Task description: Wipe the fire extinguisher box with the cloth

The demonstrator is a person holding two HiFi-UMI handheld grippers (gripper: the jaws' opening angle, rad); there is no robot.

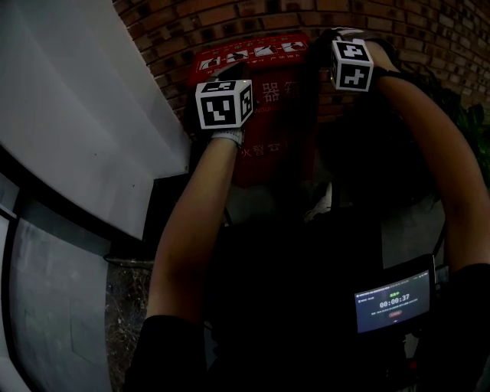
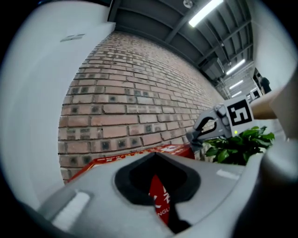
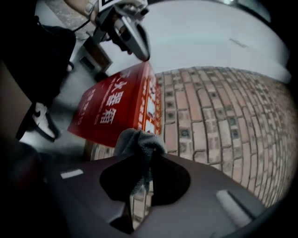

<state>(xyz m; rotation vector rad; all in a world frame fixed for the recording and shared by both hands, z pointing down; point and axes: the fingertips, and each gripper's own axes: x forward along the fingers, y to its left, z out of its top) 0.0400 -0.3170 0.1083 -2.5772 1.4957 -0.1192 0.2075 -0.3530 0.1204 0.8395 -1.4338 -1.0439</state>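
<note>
The red fire extinguisher box (image 1: pixel 264 107) with white characters stands against a brick wall. My right gripper (image 3: pixel 142 144) is shut on a grey cloth (image 3: pixel 137 139) that bunches out past its tips, a little off the box's top right corner (image 3: pixel 149 100). My left gripper (image 2: pixel 156 154) is shut with nothing between its jaws, held just above the box's top edge (image 2: pixel 139 155) on the left. In the head view both marker cubes are raised in front of the box, the left cube (image 1: pixel 223 103) lower than the right cube (image 1: pixel 352 65). The jaw tips are hidden there.
Brick wall (image 1: pixel 253 19) runs behind the box. A white curved panel (image 1: pixel 76 115) stands close on the left. A green plant (image 2: pixel 240 144) grows to the right of the box. A small screen with a timer (image 1: pixel 392 301) sits low right. A shoe (image 3: pixel 42 120) rests on the floor.
</note>
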